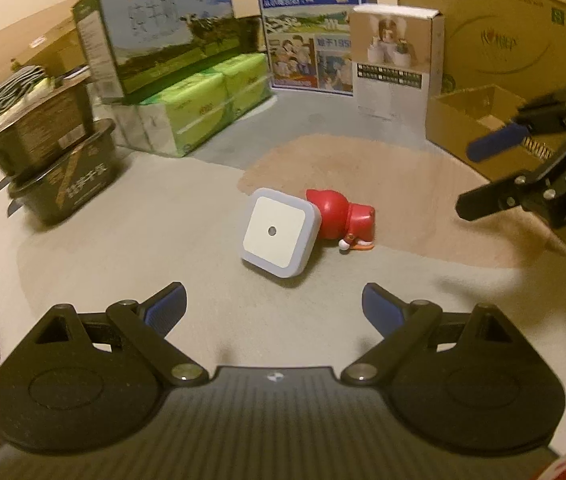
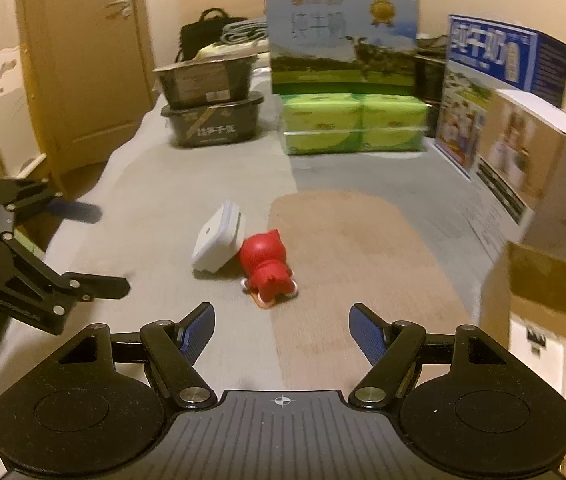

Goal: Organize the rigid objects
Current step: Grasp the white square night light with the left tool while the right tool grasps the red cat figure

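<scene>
Cartons and the open cardboard box [image 1: 479,120] ring the surface [image 1: 163,240], leaving its middle free. There the white night light [image 1: 279,232] leans tilted against the toppled red figurine [image 1: 343,216], touching it. Left tongs [image 1: 274,304] and right tongs [image 2: 281,328] stand apart, empty, near the figurine, apparently approaching.

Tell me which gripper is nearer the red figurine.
Right, narrowly. The right gripper hangs open just short of the red figurine, nothing between. The left gripper is open too, but the white square night light lies between it and the figurine.
</scene>
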